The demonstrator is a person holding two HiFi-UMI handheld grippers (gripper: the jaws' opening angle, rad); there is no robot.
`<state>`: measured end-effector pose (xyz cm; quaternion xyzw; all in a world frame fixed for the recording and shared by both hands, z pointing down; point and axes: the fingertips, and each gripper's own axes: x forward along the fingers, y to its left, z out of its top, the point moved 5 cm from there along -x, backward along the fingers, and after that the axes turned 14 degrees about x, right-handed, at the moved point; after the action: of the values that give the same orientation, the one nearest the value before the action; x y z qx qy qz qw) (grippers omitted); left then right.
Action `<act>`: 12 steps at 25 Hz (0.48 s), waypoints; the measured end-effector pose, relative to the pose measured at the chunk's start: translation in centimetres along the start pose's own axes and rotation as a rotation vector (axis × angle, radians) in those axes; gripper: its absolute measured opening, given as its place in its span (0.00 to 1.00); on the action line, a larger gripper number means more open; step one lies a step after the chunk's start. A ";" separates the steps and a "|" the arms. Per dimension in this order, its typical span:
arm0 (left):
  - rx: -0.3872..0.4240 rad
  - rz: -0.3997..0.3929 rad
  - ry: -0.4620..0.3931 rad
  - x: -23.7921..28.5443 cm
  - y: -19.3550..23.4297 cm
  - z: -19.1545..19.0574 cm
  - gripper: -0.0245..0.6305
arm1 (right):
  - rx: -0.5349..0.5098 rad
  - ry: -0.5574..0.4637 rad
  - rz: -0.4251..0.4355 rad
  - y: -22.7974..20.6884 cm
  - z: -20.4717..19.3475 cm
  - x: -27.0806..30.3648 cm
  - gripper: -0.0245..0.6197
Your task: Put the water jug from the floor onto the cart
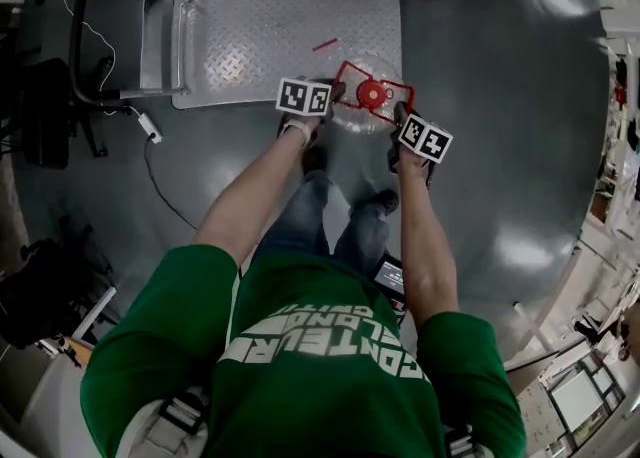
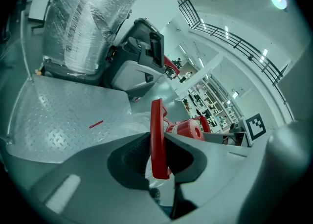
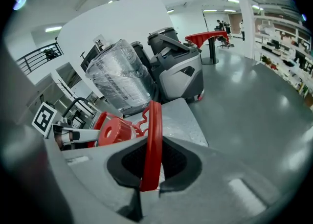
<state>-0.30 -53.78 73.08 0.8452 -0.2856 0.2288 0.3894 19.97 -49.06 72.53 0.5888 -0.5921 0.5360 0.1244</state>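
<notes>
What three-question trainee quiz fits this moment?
1. True or false: the left gripper holds nothing.
2. What is the right gripper clamped on?
3. The deck of the cart is: A diamond-plate metal; B wood; C wire mesh.

Key:
1. False: it is shut on the water jug's red handle.
2. The same handle.
3. A.

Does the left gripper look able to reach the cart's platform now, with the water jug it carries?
Probably yes. The left gripper is shut on the red handle of the water jug, and the cart's platform lies just ahead, bare but for a small red strip; nothing stands between.
</notes>
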 end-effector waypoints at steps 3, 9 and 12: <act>-0.026 0.024 -0.016 -1.1 1.5 0.1 0.16 | -0.024 0.022 0.018 1.6 0.1 1.4 0.08; -0.075 0.062 -0.051 -3.0 4.1 -0.1 0.16 | -0.069 0.056 0.047 4.4 0.1 3.7 0.08; -0.092 0.079 -0.062 -3.7 5.3 0.1 0.16 | -0.083 0.069 0.061 5.7 0.3 4.8 0.08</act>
<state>-6.51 -55.57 73.57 0.8213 -0.3408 0.2043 0.4093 14.08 -53.57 73.35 0.5460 -0.6269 0.5344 0.1527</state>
